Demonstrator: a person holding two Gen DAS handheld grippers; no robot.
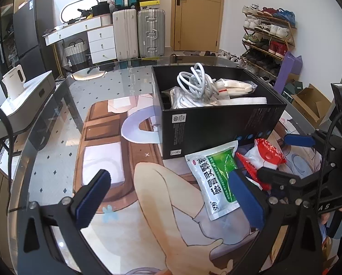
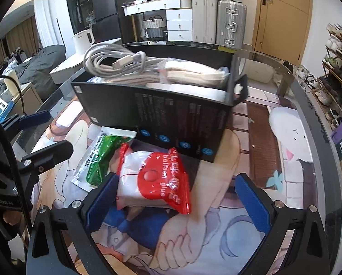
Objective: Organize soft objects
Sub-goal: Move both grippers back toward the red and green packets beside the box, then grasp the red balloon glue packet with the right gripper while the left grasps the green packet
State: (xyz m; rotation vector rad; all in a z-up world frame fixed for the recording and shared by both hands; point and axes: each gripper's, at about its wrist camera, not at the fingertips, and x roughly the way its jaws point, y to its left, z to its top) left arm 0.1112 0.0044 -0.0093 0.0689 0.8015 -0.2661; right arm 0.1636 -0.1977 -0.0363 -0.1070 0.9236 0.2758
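Observation:
A black open box (image 1: 216,123) (image 2: 171,119) stands on the glass table, holding a white coiled cable (image 1: 197,80) (image 2: 111,61) and pale packets. In front of it lie a green-and-white sachet (image 1: 216,178) (image 2: 102,155) and a red-and-white balloon glue bag (image 1: 268,158) (image 2: 157,178). My left gripper (image 1: 171,197) (image 2: 47,135) is open, its right finger beside the sachet's near edge, with nothing between the fingers. My right gripper (image 2: 177,204) (image 1: 278,155) is open around the glue bag, which lies close to its left finger (image 2: 102,201).
The glass table (image 1: 45,123) (image 2: 308,114) covers a printed cartoon mat. A white kettle (image 1: 13,80) sits on a grey unit off the left edge. Suitcases (image 1: 139,34), a drawer desk and a door are behind; a shoe rack (image 1: 267,41) stands at right.

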